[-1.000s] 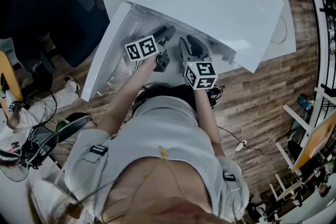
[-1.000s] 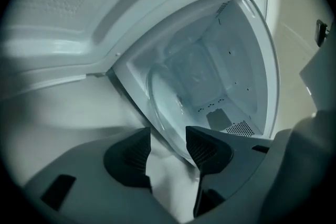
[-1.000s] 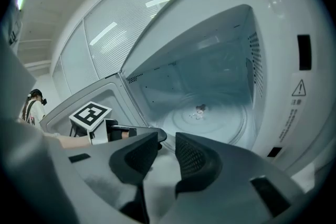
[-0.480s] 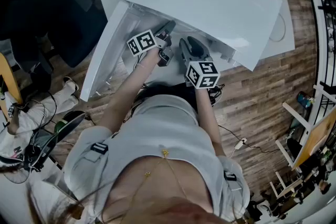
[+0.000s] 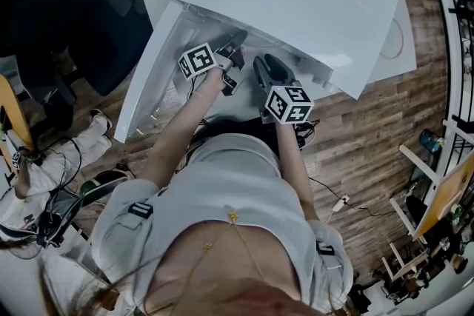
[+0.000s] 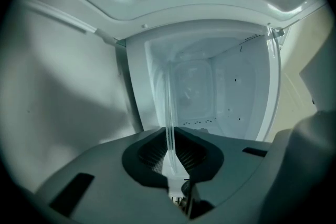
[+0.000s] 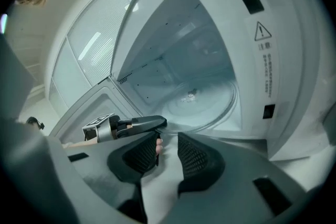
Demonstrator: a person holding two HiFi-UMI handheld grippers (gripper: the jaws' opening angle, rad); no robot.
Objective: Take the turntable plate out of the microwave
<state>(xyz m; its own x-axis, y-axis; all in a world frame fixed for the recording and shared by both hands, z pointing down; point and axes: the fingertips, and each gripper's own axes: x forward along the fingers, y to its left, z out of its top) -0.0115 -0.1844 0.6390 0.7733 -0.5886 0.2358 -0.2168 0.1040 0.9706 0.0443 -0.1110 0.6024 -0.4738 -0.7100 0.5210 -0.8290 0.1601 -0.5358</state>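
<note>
Both forearms reach forward, left arm (image 5: pixel 176 138) and right arm (image 5: pixel 291 153) side by side, with the grippers close together and angled slightly down. Left gripper (image 6: pixel 170 153): the jaws have just been closing and the pads now clamp the plate (image 6: pixel 169 113), which stands edge-on between them. Right gripper (image 7: pixel 167 143): the jaws are part-open, have just been opening a little, and have nothing between the pads.

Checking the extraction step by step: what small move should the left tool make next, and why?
Probably lift the turntable plate slightly and draw it outward: the left tool has just been closing its jaws, which now pinch the plate's edge, and the plate lies inside the microwave.
</note>
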